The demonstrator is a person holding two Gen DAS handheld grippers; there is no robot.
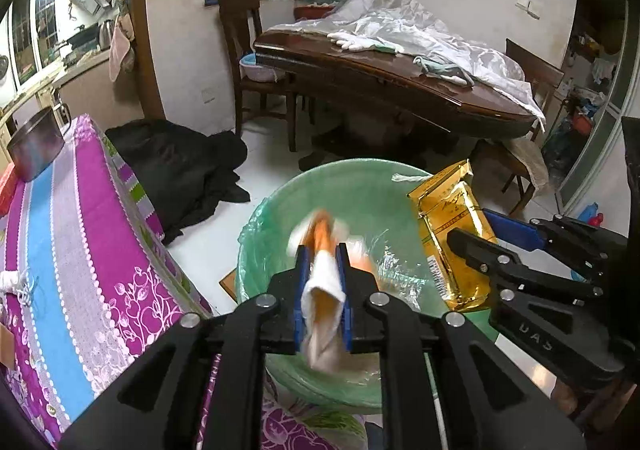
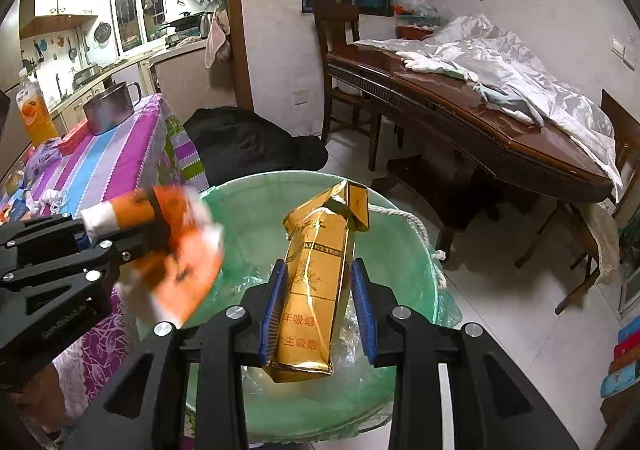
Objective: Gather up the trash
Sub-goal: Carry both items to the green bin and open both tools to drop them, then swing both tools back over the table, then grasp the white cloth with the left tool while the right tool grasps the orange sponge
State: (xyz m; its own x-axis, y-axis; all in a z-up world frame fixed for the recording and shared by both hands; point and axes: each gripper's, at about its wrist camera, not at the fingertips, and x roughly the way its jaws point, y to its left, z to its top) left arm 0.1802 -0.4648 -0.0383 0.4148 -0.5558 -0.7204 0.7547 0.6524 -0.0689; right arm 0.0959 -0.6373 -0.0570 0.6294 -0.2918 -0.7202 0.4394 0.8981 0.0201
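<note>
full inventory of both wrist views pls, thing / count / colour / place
trash bin: 1, green liner, on the floor below both grippers
gold carton: 1, gold, over the bin, between the right jaws
orange wrapper: 1, orange and white, over the bin, between the left jaws
striped tablecloth: 1, purple, blue and white, on the table left of the bin
metal pot: 1, grey, on the tablecloth
juice bottle: 1, orange, far left
wooden table: 1, dark brown, right
plastic sheet: 1, clear-white, on the wooden table
chair: 1, brown, behind the wooden table
black cloth: 1, on the floor
left hand-held gripper: 1, black, blue pads
right hand-held gripper: 1, black, blue pads
</note>
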